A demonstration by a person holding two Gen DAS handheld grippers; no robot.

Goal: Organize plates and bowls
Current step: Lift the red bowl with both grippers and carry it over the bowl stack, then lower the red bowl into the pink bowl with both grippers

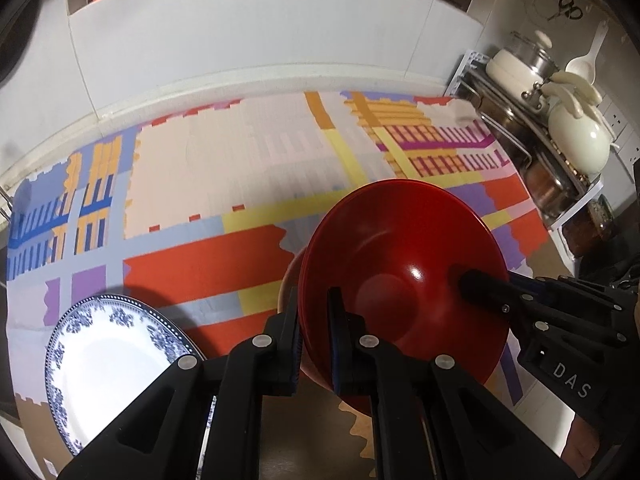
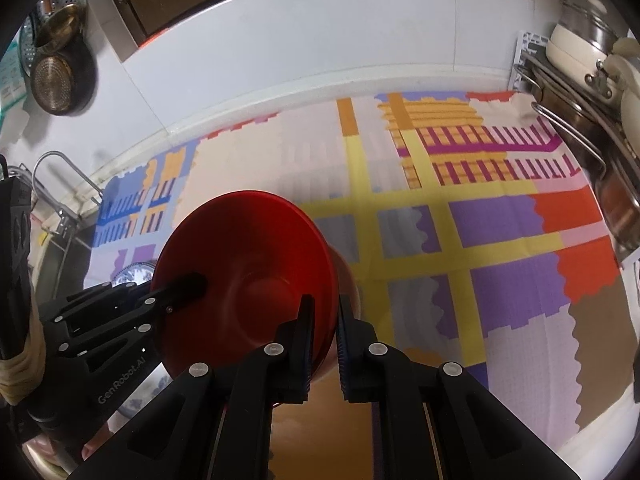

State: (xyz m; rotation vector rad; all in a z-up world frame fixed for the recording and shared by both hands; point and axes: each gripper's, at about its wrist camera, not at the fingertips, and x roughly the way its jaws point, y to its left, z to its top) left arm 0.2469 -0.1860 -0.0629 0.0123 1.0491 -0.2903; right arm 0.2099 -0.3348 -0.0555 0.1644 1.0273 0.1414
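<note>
blue-patterned plate [image 1: 108,354] beside the gripped red bowl [image 1: 400,280]

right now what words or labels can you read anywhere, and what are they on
"DAS" on the body of the right gripper, seen from the left wrist view.
"GenRobot.AI" on the body of the left gripper, seen from the right wrist view.
The green poster on the wall is too blurred to read.

Blue-patterned plate [image 1: 116,364] near left, partly hidden behind the left gripper [image 1: 314,344], red bowl [image 1: 404,280] near rim and underside hidden by gripper fingers, pot rack [image 1: 560,140] far right, cut off.
</note>
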